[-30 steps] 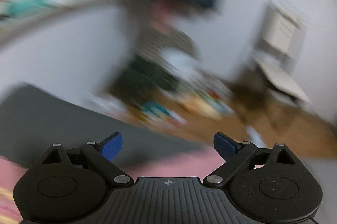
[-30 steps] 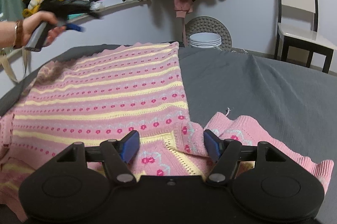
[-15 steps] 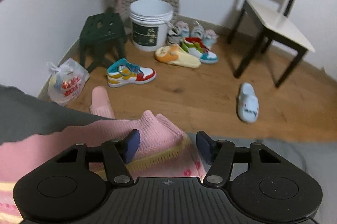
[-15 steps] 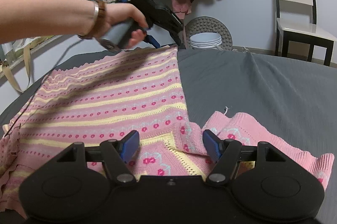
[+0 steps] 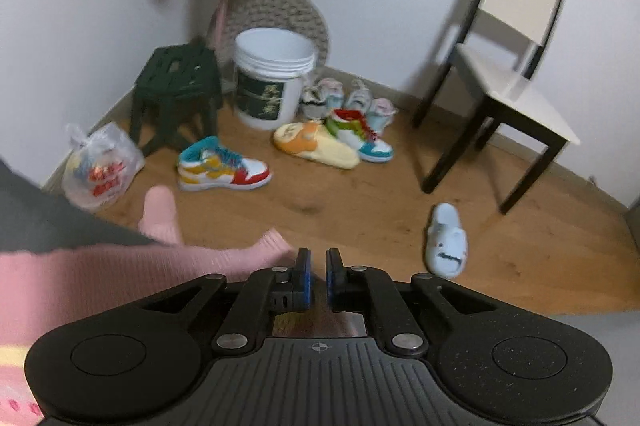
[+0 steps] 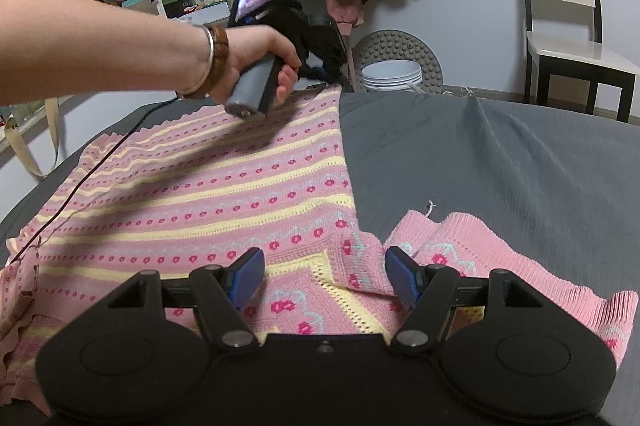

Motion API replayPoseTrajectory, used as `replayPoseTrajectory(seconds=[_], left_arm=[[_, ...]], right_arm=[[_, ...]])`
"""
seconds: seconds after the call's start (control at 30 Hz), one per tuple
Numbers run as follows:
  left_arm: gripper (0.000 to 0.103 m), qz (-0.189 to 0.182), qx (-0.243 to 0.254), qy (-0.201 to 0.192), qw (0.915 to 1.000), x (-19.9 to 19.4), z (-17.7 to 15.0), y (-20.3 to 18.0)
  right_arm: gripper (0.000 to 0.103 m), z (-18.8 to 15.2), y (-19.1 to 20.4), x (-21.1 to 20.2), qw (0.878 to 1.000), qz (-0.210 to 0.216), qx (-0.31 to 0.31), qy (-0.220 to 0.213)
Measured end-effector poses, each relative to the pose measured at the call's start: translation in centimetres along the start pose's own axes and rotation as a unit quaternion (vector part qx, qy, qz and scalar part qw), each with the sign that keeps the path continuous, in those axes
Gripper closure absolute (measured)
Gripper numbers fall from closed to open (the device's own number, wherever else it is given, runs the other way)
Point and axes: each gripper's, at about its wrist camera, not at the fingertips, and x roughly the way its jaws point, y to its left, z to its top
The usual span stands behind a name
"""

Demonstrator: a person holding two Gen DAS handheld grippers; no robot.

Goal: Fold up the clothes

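The left gripper has its 2 blue pads nearly together at the far corner of the pink sweater; whether knit is pinched between them cannot be told. The right gripper hangs wide apart over the near hem, gripping nothing. The sweater lies spread flat on the grey bed, pink with yellow bands and rows of red flowers, one ribbed sleeve crumpled at the right. Beyond the bed edge stand a white bucket, a green stool, scattered shoes and a chair.
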Motion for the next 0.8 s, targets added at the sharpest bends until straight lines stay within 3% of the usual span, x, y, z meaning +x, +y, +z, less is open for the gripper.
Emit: replayPoseTrajectory(seconds=[0.1, 0.13, 0.17, 0.2, 0.23, 0.27, 0.33, 0.47, 0.53, 0.67, 0.8], left_arm=[[0.09, -0.018, -0.047, -0.001, 0.9987, 0.2, -0.3, 1.2], [0.074, -0.023, -0.06, -0.001, 0.9979, 0.0, -0.3, 1.6], [0.048, -0.029, -0.064, -0.003, 0.9975, -0.5, -0.1, 1.8], [0.032, -0.037, -0.062, -0.01, 0.9973, -1.3, 0.0, 2.0], [0.007, -0.048, -0.053, -0.022, 0.9972, -2.6, -0.1, 2.1], [0.0, -0.058, -0.043, -0.034, 0.9968, -4.0, -0.1, 2.2], [0.0, -0.084, -0.017, -0.052, 0.9949, -7.5, -0.6, 2.4], [0.0, -0.146, 0.025, -0.035, 0.9884, -14.2, -3.9, 3.2], [0.0, -0.164, 0.044, -0.039, 0.9847, -17.6, -6.7, 3.6], [0.0, -0.164, 0.066, -0.056, 0.9826, -23.3, -13.5, 3.7], [0.0, -0.196, 0.031, -0.059, 0.9783, -26.9, -19.5, 3.9]], right_arm=[[0.037, 0.3, -0.4, -0.5, 1.0, -0.007, 0.008, -0.013], [0.037, 0.5, -0.6, -0.7, 1.0, -0.011, 0.012, -0.019], [0.037, 0.8, -1.1, -1.3, 0.999, -0.022, 0.02, -0.028], [0.037, 1.3, -1.7, -1.9, 0.998, -0.037, 0.03, -0.04], [0.037, 1.7, -2.3, -2.6, 0.997, -0.051, 0.039, -0.051], [0.035, 2.3, -3.2, -3.5, 0.994, -0.074, 0.052, -0.059], [0.03, 2.9, -5.0, -5.1, 0.988, -0.111, 0.08, -0.07], [0.027, 2.2, -9.3, -6.8, 0.969, -0.167, 0.171, -0.062], [0.028, 1.1, -11.3, -7.1, 0.956, -0.163, 0.238, -0.053], [0.041, -1.4, -12.8, -8.2, 0.931, -0.109, 0.343, -0.06], [0.041, -2.8, -12.1, -9.4, 0.925, -0.122, 0.355, -0.06]])
